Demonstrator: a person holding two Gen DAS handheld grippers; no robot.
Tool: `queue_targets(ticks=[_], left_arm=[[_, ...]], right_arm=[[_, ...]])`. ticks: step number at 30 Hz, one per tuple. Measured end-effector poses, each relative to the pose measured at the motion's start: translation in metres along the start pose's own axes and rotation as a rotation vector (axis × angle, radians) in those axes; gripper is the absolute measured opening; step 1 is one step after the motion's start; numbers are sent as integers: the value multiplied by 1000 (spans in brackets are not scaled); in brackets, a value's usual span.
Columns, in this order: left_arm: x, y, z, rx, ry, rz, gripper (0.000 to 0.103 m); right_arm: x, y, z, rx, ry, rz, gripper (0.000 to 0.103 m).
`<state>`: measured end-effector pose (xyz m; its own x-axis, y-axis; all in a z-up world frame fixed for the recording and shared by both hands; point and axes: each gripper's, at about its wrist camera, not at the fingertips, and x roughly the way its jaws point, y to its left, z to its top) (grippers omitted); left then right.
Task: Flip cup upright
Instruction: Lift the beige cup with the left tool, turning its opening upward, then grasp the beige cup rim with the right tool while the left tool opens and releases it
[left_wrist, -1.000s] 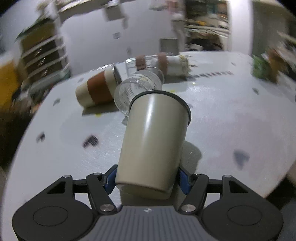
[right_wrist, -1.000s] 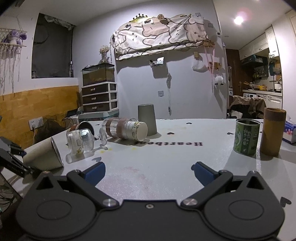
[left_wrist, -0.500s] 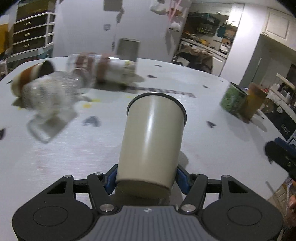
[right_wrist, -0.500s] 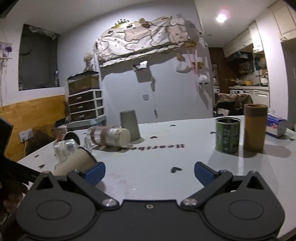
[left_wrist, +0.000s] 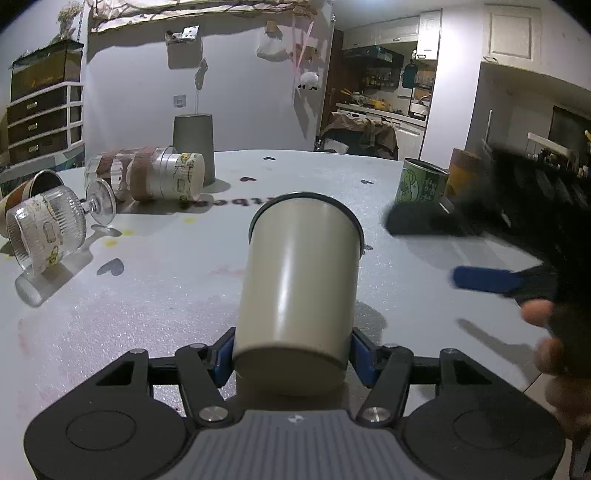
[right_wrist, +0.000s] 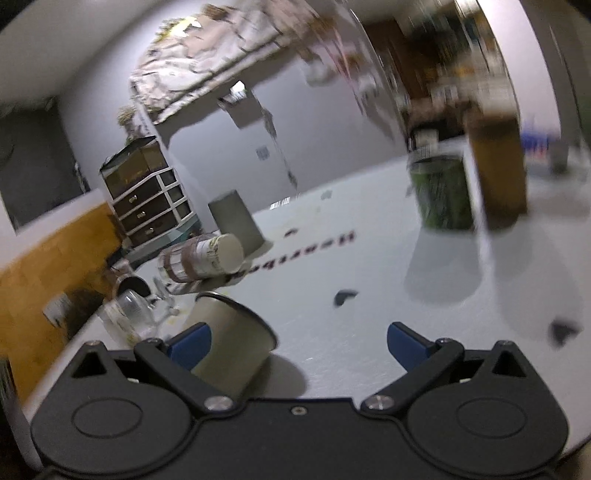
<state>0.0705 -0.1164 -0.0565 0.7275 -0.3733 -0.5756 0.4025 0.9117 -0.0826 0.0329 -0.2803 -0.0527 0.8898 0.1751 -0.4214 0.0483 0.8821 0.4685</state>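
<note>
My left gripper (left_wrist: 291, 352) is shut on a cream cup with a dark rim (left_wrist: 301, 288), gripped near its base, rim pointing away and tilted above the white table (left_wrist: 147, 295). The same cup (right_wrist: 232, 350) shows low left in the right wrist view, by the left blue fingertip (right_wrist: 190, 341). My right gripper (right_wrist: 297, 341) is open and empty, tilted and blurred. It appears at the right of the left wrist view as a dark blurred shape with a blue pad (left_wrist: 484, 279).
A ribbed glass goblet (left_wrist: 48, 229), a brown-banded cup (left_wrist: 14, 199) and a taped jar (left_wrist: 147, 177) lie on their sides at the left. A grey cup (left_wrist: 194, 144) stands upside down behind. A green tin (left_wrist: 421, 184) and a brown canister (left_wrist: 463, 173) stand at the right.
My left gripper has swung right with the cup, so the lying glassware now sits further left. My right gripper has moved in close to the cup and tilted, blurred.
</note>
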Motion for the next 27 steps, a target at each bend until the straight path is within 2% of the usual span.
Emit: queue_targets(ticks=[5,8,10,14,17,19,22,27], left_arm=[[-3,2,-2,-3,-7,-7,61],[-4,1,-5,13,-16,-7,61],[-4,1,-6,26,-21,-10,60],[-5,1,-8,34,-25,-18,60],[-6,3,-9,32,-32,-24,60],[-8,7,-10,23,-42,-60,60],[-12,17,-12,-32,-54,-137,60],[-19,19,-17,-45,-73,-183,60]], right_arm=[[41,-6,15,224,175,118,100],[66,-2,16,288,270,135,93],[81,-1,16,331,323,141,94],[96,-2,16,411,349,177,92],[106,-5,16,467,390,214,83],[106,0,18,428,390,205,82],[93,9,22,334,337,216,81],[65,30,23,108,234,235,81]])
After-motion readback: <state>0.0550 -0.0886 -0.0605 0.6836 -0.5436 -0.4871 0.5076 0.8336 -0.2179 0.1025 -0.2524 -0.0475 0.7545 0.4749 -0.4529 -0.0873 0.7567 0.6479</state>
